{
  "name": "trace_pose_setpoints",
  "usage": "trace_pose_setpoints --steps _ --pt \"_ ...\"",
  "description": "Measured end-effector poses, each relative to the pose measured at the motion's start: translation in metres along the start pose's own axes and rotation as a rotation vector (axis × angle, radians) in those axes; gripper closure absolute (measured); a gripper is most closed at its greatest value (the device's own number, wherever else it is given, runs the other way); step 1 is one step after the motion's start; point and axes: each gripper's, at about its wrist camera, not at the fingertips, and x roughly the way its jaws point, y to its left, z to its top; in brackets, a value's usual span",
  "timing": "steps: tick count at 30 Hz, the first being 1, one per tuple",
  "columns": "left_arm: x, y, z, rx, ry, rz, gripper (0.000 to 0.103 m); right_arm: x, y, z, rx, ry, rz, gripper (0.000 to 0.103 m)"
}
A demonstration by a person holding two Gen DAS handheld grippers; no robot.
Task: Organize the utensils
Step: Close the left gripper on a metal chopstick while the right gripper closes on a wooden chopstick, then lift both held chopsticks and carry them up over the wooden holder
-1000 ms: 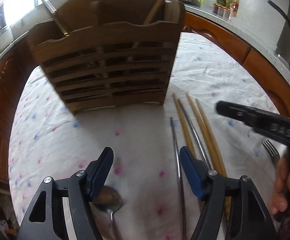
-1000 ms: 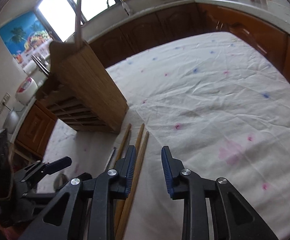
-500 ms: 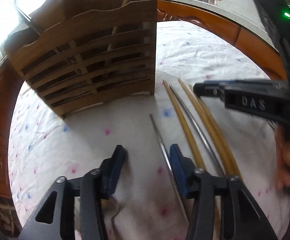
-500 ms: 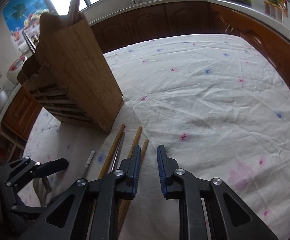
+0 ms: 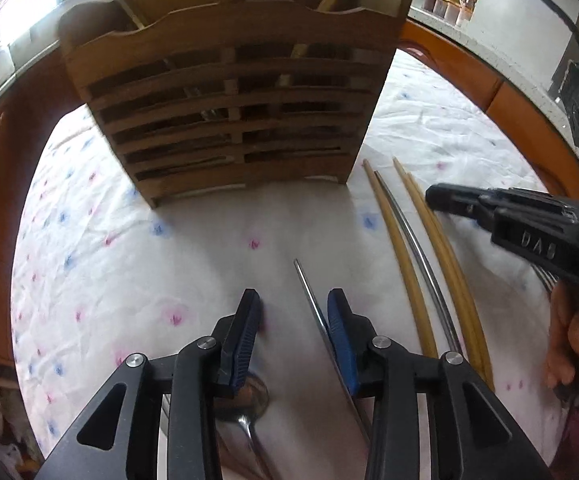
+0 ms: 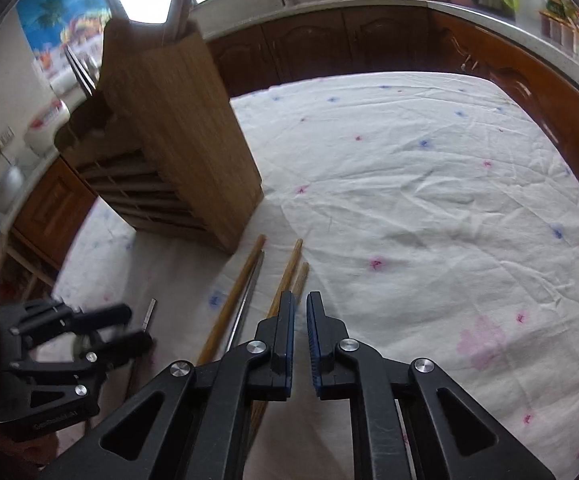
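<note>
A wooden slatted utensil holder [image 5: 233,92] stands upright on the table, with a few utensils sticking out of its top; it also shows in the right wrist view [image 6: 169,140]. Wooden chopsticks [image 5: 405,264] and a metal chopstick [image 5: 421,256] lie side by side right of it. A thin metal utensil [image 5: 313,304] lies beside my left gripper's right finger. A spoon [image 5: 249,404] lies under my left gripper [image 5: 294,300], which is open and empty. My right gripper [image 6: 300,304] is almost shut, empty, just above the chopstick tips [image 6: 289,268].
A white cloth with pink and blue dots [image 6: 429,208] covers the table. A fork [image 5: 545,280] lies at the far right, partly hidden by the right gripper. Wooden cabinets [image 6: 369,40] and a counter with jars and a kettle ring the table.
My right gripper's jaws have narrowed from open to nearly shut. My left gripper has narrowed a little and shifted over the thin metal utensil. The right gripper moved forward along the chopsticks.
</note>
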Motion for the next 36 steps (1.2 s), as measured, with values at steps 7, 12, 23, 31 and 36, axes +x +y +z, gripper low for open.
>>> trace_pose_setpoints --steps 7,12,23,31,36 --pt "0.007 -0.007 0.007 0.041 -0.016 0.023 0.069 0.012 0.014 0.009 -0.064 0.034 -0.018 0.093" --pt "0.008 -0.006 0.005 0.055 -0.034 0.02 0.088 0.017 0.014 0.012 -0.087 0.028 -0.015 0.094" --pt "-0.029 0.011 -0.001 -0.023 -0.095 -0.05 0.103 -0.018 0.005 0.004 0.019 -0.025 0.091 0.098" --pt "-0.073 0.02 -0.018 -0.042 -0.149 -0.107 0.103 -0.09 0.012 -0.004 0.027 -0.179 0.157 0.098" --pt "-0.036 0.003 -0.009 0.02 -0.037 -0.014 0.079 -0.106 0.019 -0.007 0.017 -0.202 0.158 0.098"
